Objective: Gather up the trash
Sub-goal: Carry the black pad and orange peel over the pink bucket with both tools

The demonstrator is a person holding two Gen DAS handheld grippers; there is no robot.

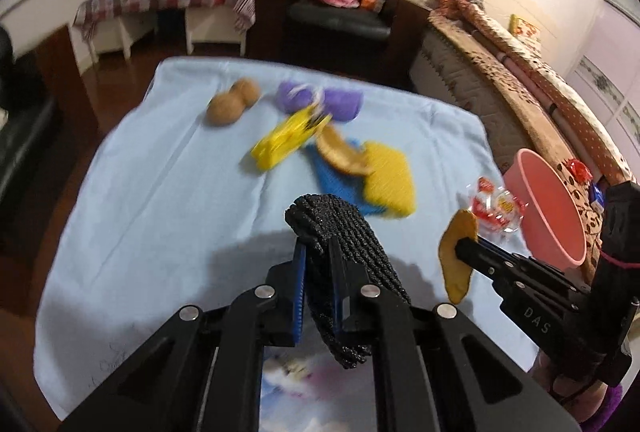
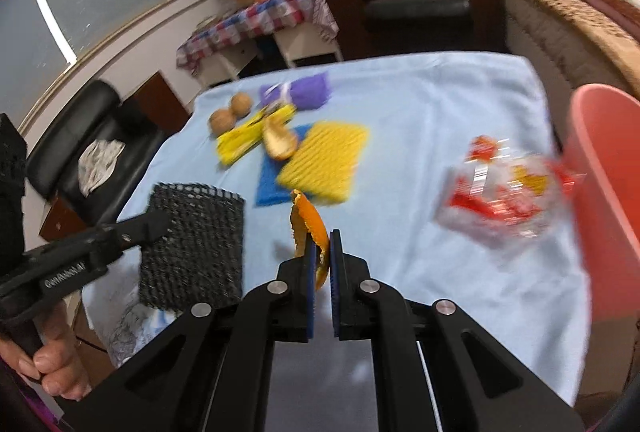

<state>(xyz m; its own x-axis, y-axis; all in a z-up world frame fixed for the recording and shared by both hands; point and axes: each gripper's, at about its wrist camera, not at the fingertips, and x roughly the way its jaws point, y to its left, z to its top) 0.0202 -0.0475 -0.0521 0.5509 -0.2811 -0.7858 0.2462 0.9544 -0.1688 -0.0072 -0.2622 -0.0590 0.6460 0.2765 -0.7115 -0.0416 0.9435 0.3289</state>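
On the left, the left gripper (image 1: pixel 320 272) is clenched on a floppy black foam net (image 1: pixel 344 264), lifted off the pale blue cloth (image 1: pixel 160 216). Beside it the right gripper (image 2: pixel 322 264) pinches a curled orange peel (image 2: pixel 308 228). Farther right lie a crinkly red-and-clear wrapper (image 2: pixel 504 187) and a smooth pink bin (image 2: pixel 608 167) near a patterned bed (image 1: pixel 520 79).

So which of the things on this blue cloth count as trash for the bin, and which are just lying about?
Job:
- black foam net, in the left gripper
- orange peel, in the right gripper
- second peel
- red-and-clear wrapper
- yellow wrapper
- pink bin

Likely lying about:
- two brown round fruits
- purple cloth
- yellow and blue mats
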